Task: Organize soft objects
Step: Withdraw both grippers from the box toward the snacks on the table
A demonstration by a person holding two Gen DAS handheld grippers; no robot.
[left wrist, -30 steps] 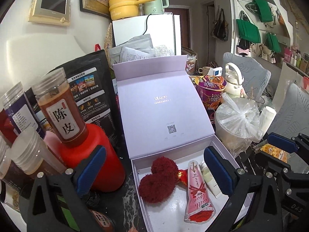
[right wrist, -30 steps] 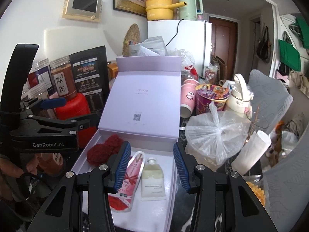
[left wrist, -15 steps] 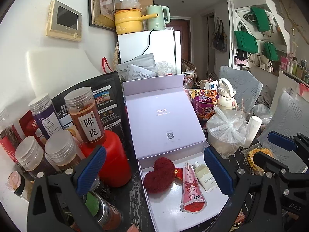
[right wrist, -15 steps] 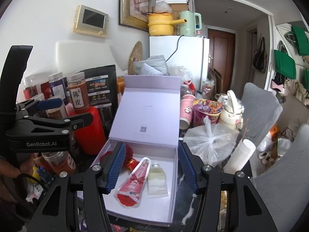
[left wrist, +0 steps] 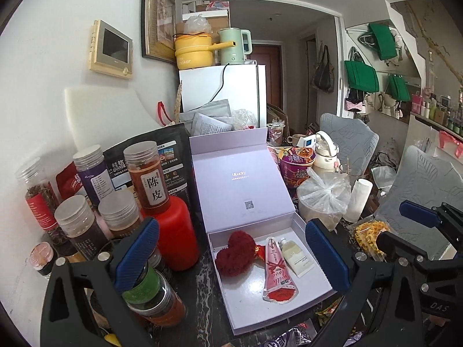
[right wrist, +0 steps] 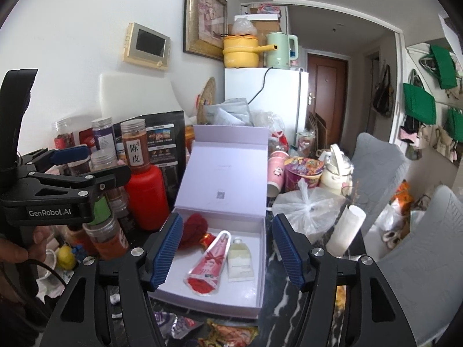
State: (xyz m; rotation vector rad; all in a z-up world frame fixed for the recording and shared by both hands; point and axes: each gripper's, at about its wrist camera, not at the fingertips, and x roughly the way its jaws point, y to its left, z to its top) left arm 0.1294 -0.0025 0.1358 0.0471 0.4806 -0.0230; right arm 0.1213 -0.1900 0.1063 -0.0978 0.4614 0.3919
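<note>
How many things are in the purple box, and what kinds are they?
Fluffy red pompom: 1
Squeezy tubes: 2, the pink tube and the white tube
Small red ornament: 1
Total in the purple box: 4

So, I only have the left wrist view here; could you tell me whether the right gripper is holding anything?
Observer: No. The right gripper has its jaws opening with nothing between them; the lilac box lies beyond its fingers.
Operator: Thanks. Is anything tucked behind the raised lid on my far side?
Observer: Yes, a pink panda cup sits right beside the purple noodle cup.
Operator: And can you see what carries the left gripper?
Observer: A hand grips the handle of the left gripper, at the left edge of the right wrist view.
</note>
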